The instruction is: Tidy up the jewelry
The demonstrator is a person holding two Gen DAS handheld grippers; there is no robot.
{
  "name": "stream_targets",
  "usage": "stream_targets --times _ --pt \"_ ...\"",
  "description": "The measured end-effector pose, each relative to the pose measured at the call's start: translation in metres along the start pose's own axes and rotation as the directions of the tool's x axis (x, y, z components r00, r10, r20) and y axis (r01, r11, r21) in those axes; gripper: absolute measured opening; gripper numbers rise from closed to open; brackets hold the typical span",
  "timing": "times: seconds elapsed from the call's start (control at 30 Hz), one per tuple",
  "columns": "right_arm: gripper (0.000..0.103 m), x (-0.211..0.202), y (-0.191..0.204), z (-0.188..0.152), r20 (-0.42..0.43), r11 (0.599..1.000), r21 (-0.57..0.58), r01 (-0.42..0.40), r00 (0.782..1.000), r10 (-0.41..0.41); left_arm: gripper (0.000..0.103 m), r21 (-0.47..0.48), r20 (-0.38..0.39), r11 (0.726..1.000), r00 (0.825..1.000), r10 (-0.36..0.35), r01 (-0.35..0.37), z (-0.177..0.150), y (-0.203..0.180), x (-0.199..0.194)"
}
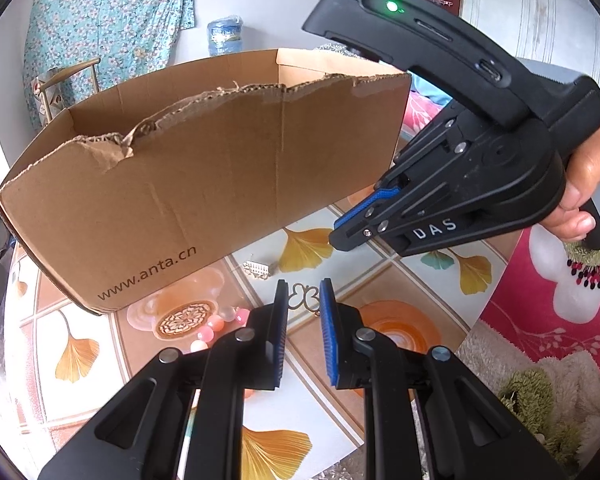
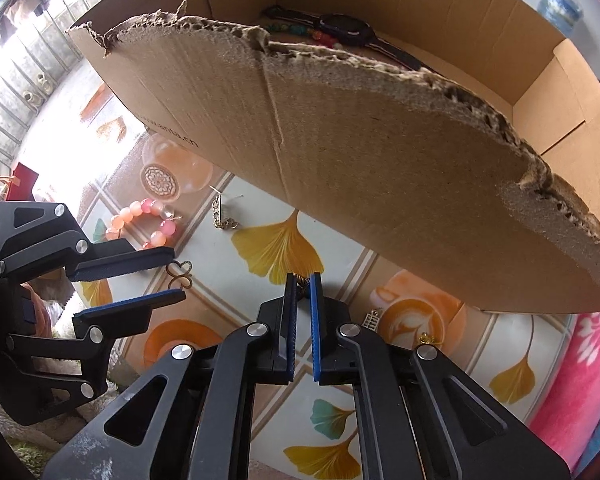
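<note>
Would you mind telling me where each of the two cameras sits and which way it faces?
Left wrist: sits on the left gripper, looking down at the table and cardboard box; shows its own fingers, the right gripper and the holding hand.
Right wrist: sits on the right gripper, looking steeply down beside the box, where a watch lies; the left gripper shows at left.
Shared: box, pink bead bracelet, gold butterfly pendant, each other's gripper.

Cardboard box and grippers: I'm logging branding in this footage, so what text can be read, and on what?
"www.anta.cn": on the outer front wall of the cardboard box.
"DAS": white letters on the side of the right gripper.
In the right wrist view the box print is blurred and only partly legible.
</note>
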State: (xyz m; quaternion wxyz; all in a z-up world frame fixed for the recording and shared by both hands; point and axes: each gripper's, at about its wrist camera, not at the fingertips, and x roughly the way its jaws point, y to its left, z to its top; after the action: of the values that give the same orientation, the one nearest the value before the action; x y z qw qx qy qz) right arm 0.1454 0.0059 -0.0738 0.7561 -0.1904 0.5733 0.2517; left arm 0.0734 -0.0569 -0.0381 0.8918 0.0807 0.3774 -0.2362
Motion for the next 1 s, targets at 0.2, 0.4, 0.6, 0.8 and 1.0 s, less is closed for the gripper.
stream_targets --times 0.2,0.4,0.6,0.8,1.0 --pt "0.0 0.001 -0.004 -0.003 0.008 0.999 0.032 -0.008 1.0 0.008 0.015 -0.005 0.002 1.0 1.0 -0.005 0.005 -0.005 0.003 -0.002" --pt "0.0 0.001 -0.003 -0.011 0.024 0.998 0.053 -0.018 1.0 0.016 0.015 -0.003 0.003 1.0 1.0 -0.003 0.003 -0.005 0.002 -0.004" --pt "0.009 -0.004 -0.004 -0.015 0.031 0.999 0.049 -0.015 0.999 0.013 0.015 -0.003 0.006 1.0 1.0 0.0 0.0 -0.005 0.002 -0.004" --pt "0.016 0.003 0.0 -0.018 -0.015 0.997 0.065 -0.03 0.999 0.031 0.015 -0.007 0.007 1.0 1.0 -0.001 0.001 -0.007 0.002 -0.004" --pt "0.015 -0.005 0.008 -0.022 0.008 0.992 0.081 -0.099 0.995 0.099 0.015 -0.016 0.006 1.0 1.0 -0.002 0.002 -0.006 0.003 -0.004"
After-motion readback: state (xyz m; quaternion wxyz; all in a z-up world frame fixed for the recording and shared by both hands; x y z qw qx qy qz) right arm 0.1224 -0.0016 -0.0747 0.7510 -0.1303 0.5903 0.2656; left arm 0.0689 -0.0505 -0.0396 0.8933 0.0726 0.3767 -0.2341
